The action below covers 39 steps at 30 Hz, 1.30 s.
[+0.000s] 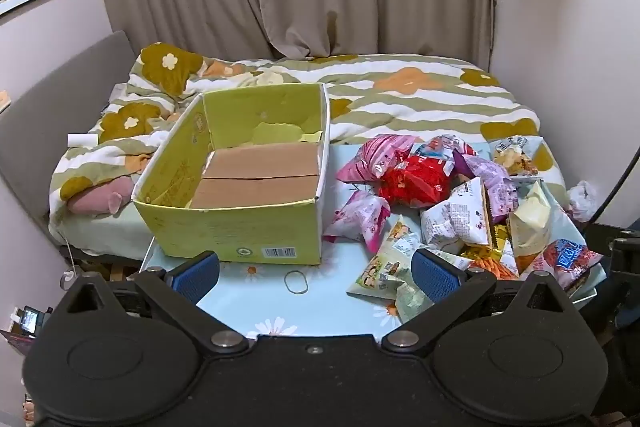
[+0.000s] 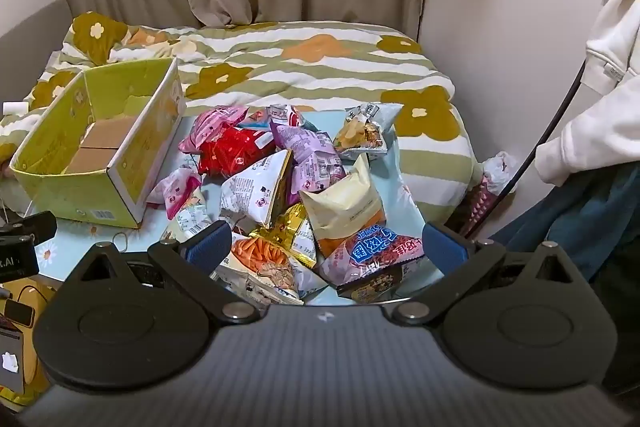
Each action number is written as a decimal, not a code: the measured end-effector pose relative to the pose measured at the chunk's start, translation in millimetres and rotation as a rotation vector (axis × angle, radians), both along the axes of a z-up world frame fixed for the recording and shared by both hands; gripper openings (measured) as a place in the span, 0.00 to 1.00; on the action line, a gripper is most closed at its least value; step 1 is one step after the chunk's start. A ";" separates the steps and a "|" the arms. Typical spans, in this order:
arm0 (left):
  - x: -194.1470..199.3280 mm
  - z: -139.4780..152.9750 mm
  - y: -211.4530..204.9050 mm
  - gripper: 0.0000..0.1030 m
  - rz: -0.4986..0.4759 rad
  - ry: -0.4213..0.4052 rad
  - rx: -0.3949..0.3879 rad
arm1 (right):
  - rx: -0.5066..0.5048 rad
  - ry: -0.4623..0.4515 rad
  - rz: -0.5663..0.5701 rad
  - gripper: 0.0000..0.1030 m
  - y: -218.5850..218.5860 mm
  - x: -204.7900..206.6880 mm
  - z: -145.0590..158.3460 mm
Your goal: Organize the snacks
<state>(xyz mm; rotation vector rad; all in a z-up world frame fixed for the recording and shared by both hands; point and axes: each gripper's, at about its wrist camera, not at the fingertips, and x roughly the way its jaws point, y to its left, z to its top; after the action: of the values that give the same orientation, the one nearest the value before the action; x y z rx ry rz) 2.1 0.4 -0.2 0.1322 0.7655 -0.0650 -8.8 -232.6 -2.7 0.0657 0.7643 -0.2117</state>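
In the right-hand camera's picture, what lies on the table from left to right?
Green cardboard box → red snack bag → cream snack bag, then, off the table at the far right, a person's white sleeve.

Left tool (image 1: 316,273): jaws spread wide, nothing between the blue pads (image 1: 198,275), tilted downward and forward.
Right tool (image 2: 326,247): jaws also spread wide, blue pads (image 2: 208,247) not pressing on anything, tilted downward at a similar angle.
Relation of the tools: the left tool's black body (image 2: 24,239) shows at the left edge of the right wrist view, so the two are side by side and apart.
Person: a white sleeve (image 2: 592,131) hangs at the right side, above dark blue clothing (image 2: 568,227).
Hands: not visible in either view.
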 end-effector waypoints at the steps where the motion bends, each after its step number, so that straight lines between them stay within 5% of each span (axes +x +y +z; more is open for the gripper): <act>1: 1.1 0.2 0.4 1.00 -0.003 0.002 -0.002 | 0.002 -0.002 0.000 1.00 0.0 0.0 0.1; 39: -3.0 4.3 -5.3 1.00 -0.009 -0.035 0.011 | 0.002 0.000 -0.001 1.00 1.2 -1.1 1.8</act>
<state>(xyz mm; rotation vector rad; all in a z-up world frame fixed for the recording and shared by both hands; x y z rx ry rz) -0.9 -4.9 4.1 0.1473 0.7301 -0.0671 -9.8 -231.4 -0.9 0.0683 0.7641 -0.2121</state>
